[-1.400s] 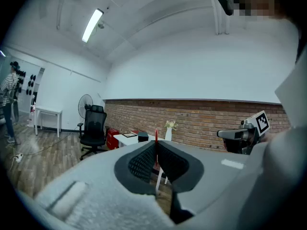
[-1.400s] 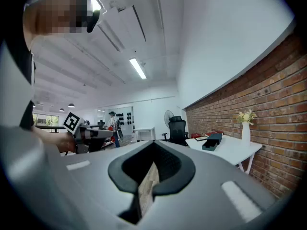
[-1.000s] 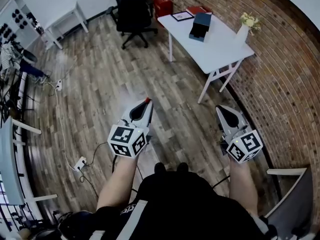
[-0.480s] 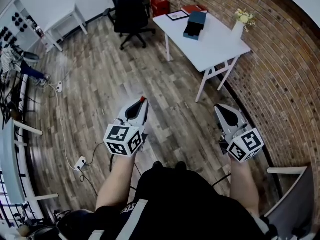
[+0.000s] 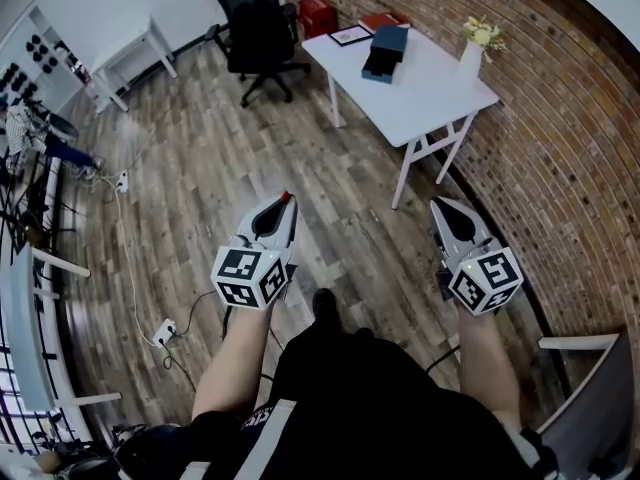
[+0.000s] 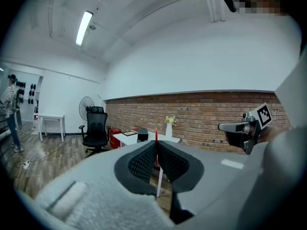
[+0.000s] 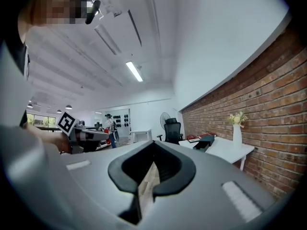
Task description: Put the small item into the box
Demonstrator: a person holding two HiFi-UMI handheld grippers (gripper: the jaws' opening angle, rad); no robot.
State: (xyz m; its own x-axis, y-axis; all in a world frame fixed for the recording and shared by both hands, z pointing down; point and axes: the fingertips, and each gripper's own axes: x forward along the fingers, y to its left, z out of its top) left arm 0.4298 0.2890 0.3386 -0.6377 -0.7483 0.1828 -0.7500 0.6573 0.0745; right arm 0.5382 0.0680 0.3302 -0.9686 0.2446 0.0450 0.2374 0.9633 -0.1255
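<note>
The left gripper [image 5: 284,205] has its jaws pressed together on a small, thin red item [image 5: 288,197] pinched at their tips, above the wooden plank floor [image 5: 200,158]. The right gripper [image 5: 441,206] has its jaws closed against each other with nothing between them. The dark blue box [image 5: 386,48] sits on the white worktop [image 5: 432,93] beside the brick wall [image 5: 560,118], well apart from both grippers.

Open floor [image 5: 330,168] leads unobstructed to the table [image 5: 430,103] — its near end is bare. The box [image 5: 385,52], frame [image 5: 350,35] and book [image 5: 383,18] occupy the far end, the vase [image 5: 470,60] the right edge. A chair [image 5: 258,23] stands left — brick wall [image 5: 570,118] right.
</note>
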